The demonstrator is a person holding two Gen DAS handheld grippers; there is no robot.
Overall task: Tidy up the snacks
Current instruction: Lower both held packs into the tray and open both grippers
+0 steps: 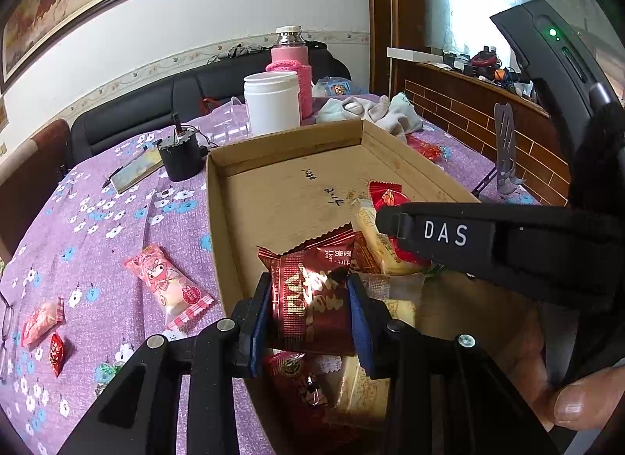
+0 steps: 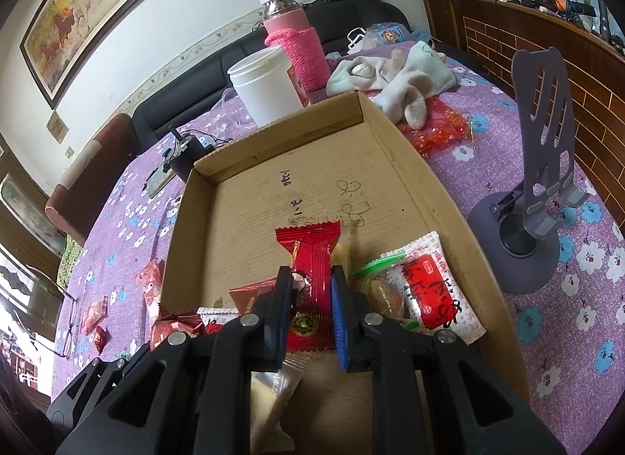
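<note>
Bright daylight, painting glare, sharp centre, dark fisheye-warped corners

Cardboard tray: matt, ribbed brown paperboard with pen marks. Dark red packet and bright red packet: glossy, crinkled foil-like film. Pink packet: shiny plastic film. Tablecloth: purple flowered cloth with a faint glitter. White jar: smooth matt plastic. Flask: polished metal top, pink knitted sleeve. Socks: soft, pale cloth. Stand: smooth grey plastic.
</note>
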